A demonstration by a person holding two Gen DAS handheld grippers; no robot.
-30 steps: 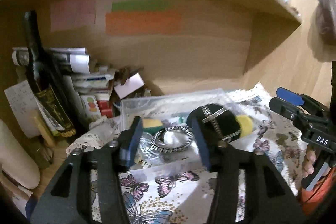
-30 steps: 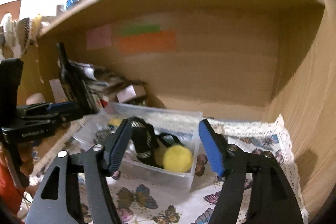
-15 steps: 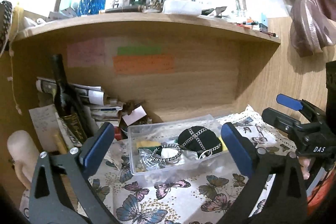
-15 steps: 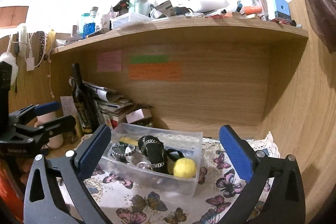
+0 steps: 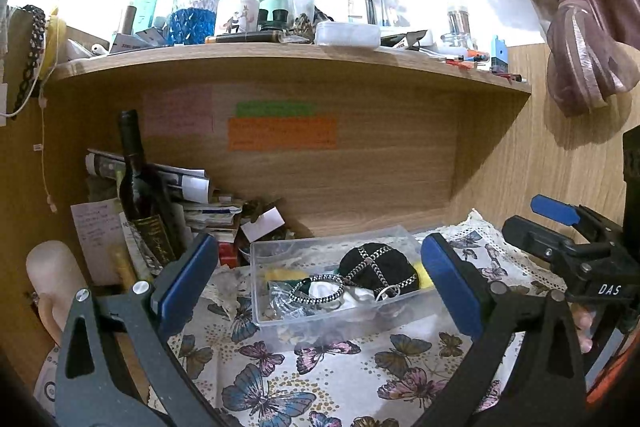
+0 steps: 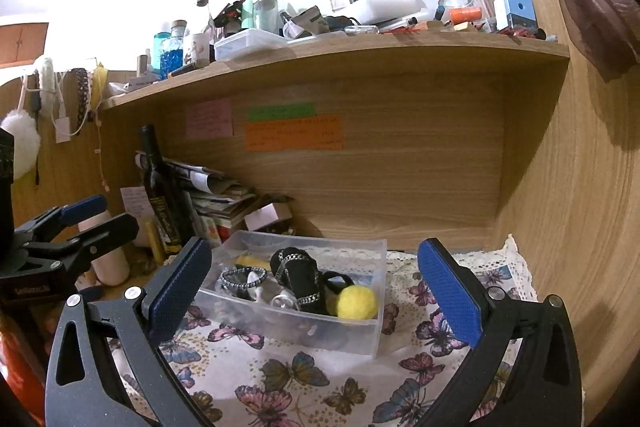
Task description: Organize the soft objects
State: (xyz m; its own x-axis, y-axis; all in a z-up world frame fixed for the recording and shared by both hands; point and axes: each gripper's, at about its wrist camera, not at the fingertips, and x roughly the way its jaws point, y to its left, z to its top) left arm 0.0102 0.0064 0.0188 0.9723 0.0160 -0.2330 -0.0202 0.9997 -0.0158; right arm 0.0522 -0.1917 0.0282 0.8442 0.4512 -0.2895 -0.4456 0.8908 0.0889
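Note:
A clear plastic bin (image 5: 276, 317) (image 6: 372, 335) sits on the butterfly cloth under the shelf. It holds a black pouch with silver chains (image 5: 376, 269) (image 6: 298, 277), a silver-and-black braided band (image 5: 318, 291) (image 6: 242, 275), a yellow pom-pom (image 6: 357, 302) and other small soft items. My left gripper (image 5: 320, 283) is open and empty, held back from the bin. My right gripper (image 6: 314, 287) is open and empty too, also back from the bin. Each gripper shows at the edge of the other's view.
A dark wine bottle (image 5: 140, 187) (image 6: 160, 195) leans beside a stack of papers (image 5: 200, 203) at the left. The butterfly cloth (image 5: 320, 375) (image 6: 320, 383) covers the desk. A cluttered upper shelf (image 5: 280, 51) runs overhead. A wooden side wall (image 6: 580, 207) stands on the right.
Both grippers have drawn back from the bin and opened wide. The view has widened from inside the shelf nook to show the upper shelf.

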